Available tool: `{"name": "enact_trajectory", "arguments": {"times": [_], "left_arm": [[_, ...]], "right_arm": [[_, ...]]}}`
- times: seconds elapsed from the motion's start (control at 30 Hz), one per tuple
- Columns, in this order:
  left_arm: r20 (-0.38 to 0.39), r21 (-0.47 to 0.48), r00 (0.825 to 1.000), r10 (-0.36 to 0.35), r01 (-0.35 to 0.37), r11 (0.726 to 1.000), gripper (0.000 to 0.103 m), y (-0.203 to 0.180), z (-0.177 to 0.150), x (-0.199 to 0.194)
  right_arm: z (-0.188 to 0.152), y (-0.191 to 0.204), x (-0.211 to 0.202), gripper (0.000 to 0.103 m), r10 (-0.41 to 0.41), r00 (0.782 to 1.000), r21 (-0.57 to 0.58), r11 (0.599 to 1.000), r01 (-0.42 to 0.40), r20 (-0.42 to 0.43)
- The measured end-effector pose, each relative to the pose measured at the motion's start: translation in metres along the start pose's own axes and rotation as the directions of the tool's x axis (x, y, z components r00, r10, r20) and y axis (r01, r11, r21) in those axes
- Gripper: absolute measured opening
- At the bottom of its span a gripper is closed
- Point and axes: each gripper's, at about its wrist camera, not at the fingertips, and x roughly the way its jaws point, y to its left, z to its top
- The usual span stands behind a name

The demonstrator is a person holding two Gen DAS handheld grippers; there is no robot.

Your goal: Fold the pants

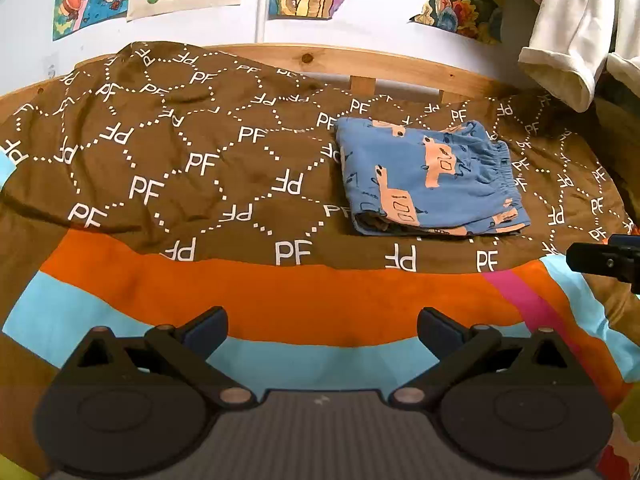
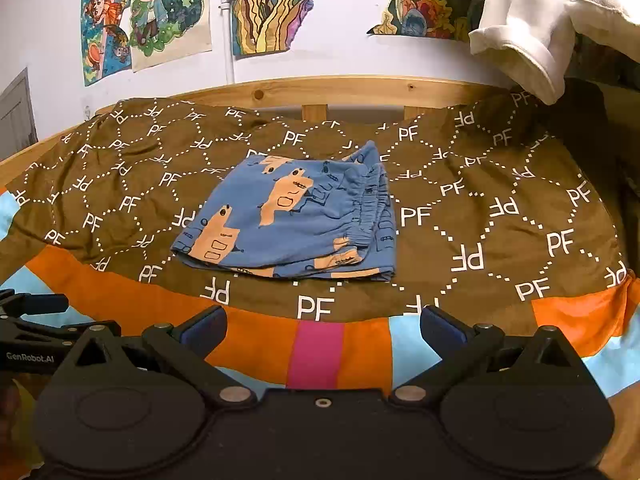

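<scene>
Your left gripper (image 1: 322, 330) has its fingers (image 1: 206, 326) spread wide with nothing between them, hanging above the orange and light-blue stripes of the blanket (image 1: 168, 168). Your right gripper (image 2: 322, 330) is the same: fingers (image 2: 440, 328) parted, nothing held, poised over the orange, pink and light-blue stripes near the blanket's front edge. In the right wrist view your left gripper shows at the far left edge; in the left wrist view a black part at the far right edge is probably your right gripper, though too little of it shows to be sure.

Past both pairs of fingers, the pants (image 2: 292, 220) lie folded into a compact, roughly square bundle on the brown part of the blanket printed with white "PF" letters. They are blue with peach-coloured cartoon shapes. The gathered elastic waistband (image 2: 370, 208) sits on the bundle's right side, and layered edges show along the side nearest you. Neither gripper touches the pants; both are well apart from them. From your left gripper the bundle lies ahead and to the right; from your right gripper it lies almost straight ahead.

Behind the blanket runs a wooden bed rail (image 2: 340, 90). Colourful drawings (image 2: 148, 12) hang on the white wall above it, and a white garment (image 2: 532, 28) hangs at the upper right.
</scene>
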Motion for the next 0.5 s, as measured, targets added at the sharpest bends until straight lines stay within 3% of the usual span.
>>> {"name": "enact_trajectory", "arguments": {"times": [0.5], "left_arm": [[0.001,-0.001,1.000,-0.001,0.001,1.000,0.103,-0.0004,-0.0003,-0.0008]], "right_arm": [[-0.0014,0.0012,0.0035,0.102,0.008,1.000,0.001,1.000,-0.008,-0.020]]}}
